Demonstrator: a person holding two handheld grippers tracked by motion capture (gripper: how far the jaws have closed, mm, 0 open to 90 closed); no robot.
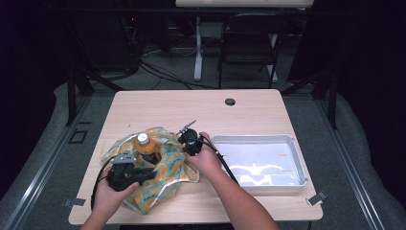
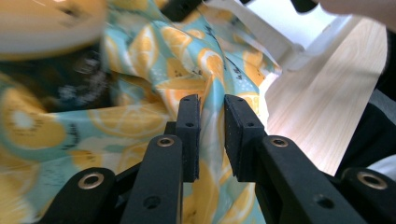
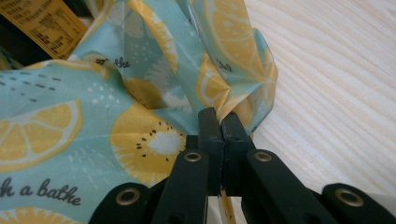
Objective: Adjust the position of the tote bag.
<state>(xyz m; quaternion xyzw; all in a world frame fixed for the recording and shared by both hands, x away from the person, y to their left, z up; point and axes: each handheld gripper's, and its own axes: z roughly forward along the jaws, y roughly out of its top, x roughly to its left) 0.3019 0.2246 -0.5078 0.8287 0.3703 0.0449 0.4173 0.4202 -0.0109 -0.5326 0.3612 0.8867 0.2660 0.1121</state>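
While my right gripper [image 3: 220,123] pinches a gathered fold of the lemon-print bag [image 3: 93,112], its jaws pressed together on the film at the bag's edge beside bare wood, my left gripper [image 2: 211,112] has its jaws apart with a crease of the same bag standing between them, no pad pressing on it. From above, I see the bag [image 1: 165,167] spread across the near-left part of the wooden table [image 1: 191,103], with an orange-capped bottle [image 1: 144,143] upright in its middle. My left hand [image 1: 112,194] sits at the bag's near side, my right hand [image 1: 206,158] at its right edge. A metal tray [image 1: 299,158] lies just to the right.
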